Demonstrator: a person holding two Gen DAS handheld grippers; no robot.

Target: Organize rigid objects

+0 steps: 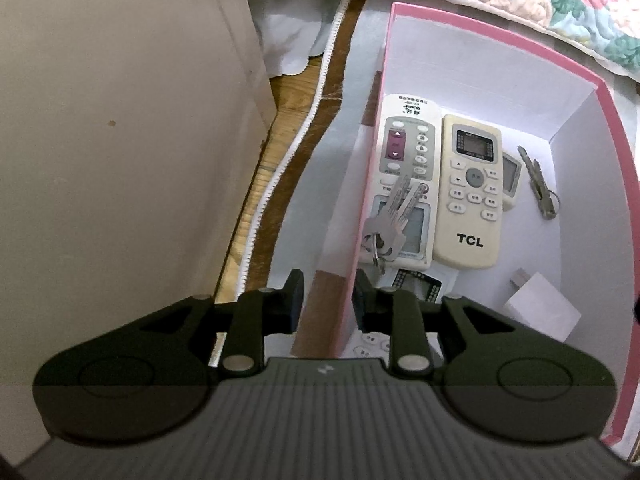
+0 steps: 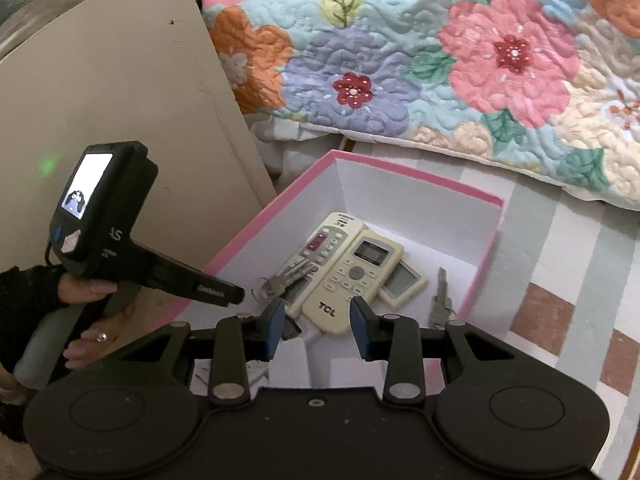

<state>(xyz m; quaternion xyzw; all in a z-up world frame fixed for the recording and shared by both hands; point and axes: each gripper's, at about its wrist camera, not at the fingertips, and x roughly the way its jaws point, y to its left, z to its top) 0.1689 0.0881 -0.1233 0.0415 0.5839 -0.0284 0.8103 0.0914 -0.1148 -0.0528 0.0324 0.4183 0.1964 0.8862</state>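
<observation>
Floral quilt [image 2: 440,60] beside beige board [image 2: 120,92], over striped cloth [image 2: 560,248].

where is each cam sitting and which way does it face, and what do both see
Left wrist: on the left gripper, looking down along its open fingers, which straddle the near left wall of the pink box; only the gripper shows.
Right wrist: on the right gripper, above the box's near edge, facing the quilt; its open fingers, the left gripper and the hand holding it show.
Shared: box, TCL remote, keys.
</observation>
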